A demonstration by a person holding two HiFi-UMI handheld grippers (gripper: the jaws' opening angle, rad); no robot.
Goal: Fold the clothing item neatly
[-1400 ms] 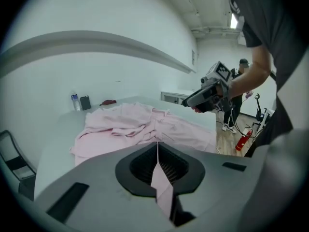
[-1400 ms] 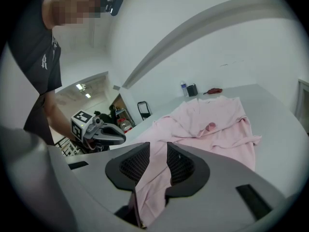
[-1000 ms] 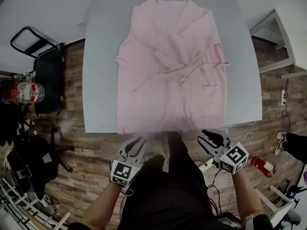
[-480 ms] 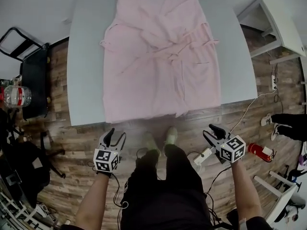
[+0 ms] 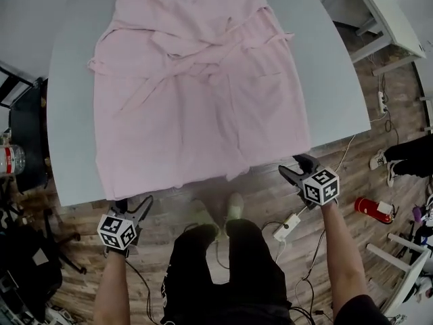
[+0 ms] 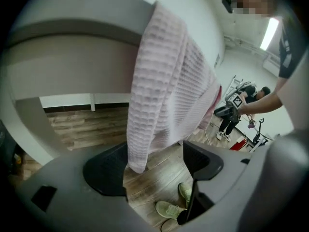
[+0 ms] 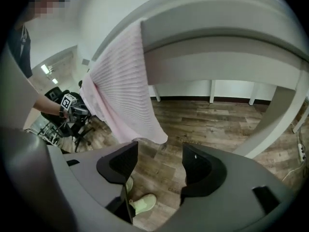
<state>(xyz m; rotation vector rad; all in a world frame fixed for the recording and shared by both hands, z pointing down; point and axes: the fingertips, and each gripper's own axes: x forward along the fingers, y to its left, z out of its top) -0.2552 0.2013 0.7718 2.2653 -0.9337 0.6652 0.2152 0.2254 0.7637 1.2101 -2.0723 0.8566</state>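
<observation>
Across the pale grey table (image 5: 325, 93), above a wood-plank floor (image 5: 365, 175), a pink waffle-weave robe (image 5: 196, 93) lay spread, hem overhanging the near edge. Left gripper (image 5: 134, 205) jaws, just opened wide, straddled the hanging hem unpressed; right gripper (image 5: 295, 166) jaws, likewise just opened, stood wide and empty.

Your item is one pale pink waffle-weave robe (image 5: 196, 93), unfolded and spread flat, front side up, along the grey table (image 5: 331, 93), with the collar at the far end and the hem toward you. Its belt (image 5: 250, 46) runs across the middle, and the cloth around it is lightly creased. The hem overhangs the near table edge, and both lower corners hang loose above the wood floor (image 5: 338, 175).
</observation>
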